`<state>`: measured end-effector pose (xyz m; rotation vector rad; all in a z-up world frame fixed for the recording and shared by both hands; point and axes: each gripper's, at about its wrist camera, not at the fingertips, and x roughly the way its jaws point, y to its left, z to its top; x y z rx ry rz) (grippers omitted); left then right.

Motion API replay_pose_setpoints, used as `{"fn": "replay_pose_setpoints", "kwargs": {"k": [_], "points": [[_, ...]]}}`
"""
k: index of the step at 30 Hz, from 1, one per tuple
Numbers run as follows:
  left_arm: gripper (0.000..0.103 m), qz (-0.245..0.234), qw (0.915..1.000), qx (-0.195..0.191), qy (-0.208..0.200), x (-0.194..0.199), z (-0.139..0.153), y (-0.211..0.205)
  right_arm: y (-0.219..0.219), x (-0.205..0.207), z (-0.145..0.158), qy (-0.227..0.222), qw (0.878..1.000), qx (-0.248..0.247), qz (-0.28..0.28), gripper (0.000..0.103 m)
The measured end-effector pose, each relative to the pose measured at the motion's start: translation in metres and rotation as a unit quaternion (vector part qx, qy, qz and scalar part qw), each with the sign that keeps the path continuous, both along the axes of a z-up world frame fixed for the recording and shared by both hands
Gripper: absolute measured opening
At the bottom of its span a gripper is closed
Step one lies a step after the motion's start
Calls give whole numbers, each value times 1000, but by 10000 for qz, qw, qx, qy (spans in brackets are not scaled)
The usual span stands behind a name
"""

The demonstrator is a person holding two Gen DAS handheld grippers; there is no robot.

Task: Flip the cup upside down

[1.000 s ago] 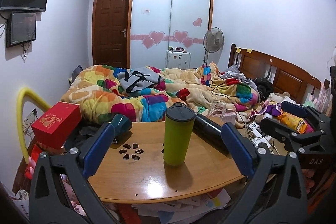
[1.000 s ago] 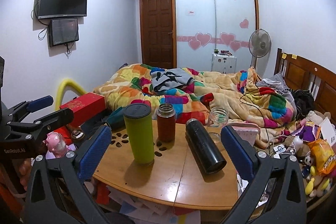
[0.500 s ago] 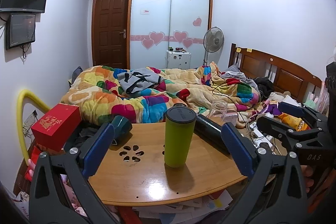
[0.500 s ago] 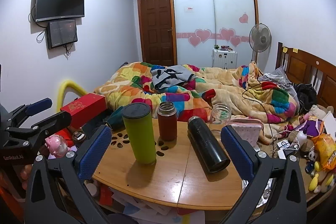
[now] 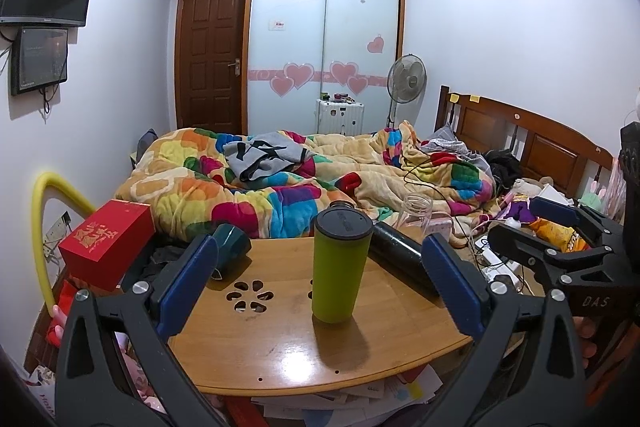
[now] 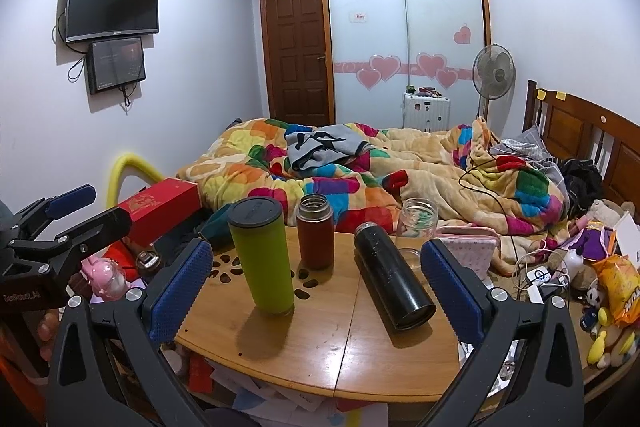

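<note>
Two grippers are held wide open and empty: the left gripper [image 5: 318,279] and right gripper [image 6: 316,285]. The green cup [image 6: 262,255] is seen upright on the wooden table [image 6: 320,343], beside a lying black flask [image 6: 394,281].

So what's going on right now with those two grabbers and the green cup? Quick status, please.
Left gripper and right gripper both open, empty. Green cup upright on the table, untouched. Black flask lies close beside it, brown bottle behind.

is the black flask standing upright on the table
No, the black flask lies on its side on the wooden table, while the green cup beside it stands upright.
</note>
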<state>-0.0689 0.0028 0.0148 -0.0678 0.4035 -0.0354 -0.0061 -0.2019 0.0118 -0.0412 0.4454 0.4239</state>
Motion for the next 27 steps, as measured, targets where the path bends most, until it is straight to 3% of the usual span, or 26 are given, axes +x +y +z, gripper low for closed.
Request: {"fn": "replay_pose_setpoints", "kwargs": {"k": [27], "points": [[103,-112,9999,-38,-97,1,8,-2,1,-1,7,-145,9999,-55,31,103]]}}
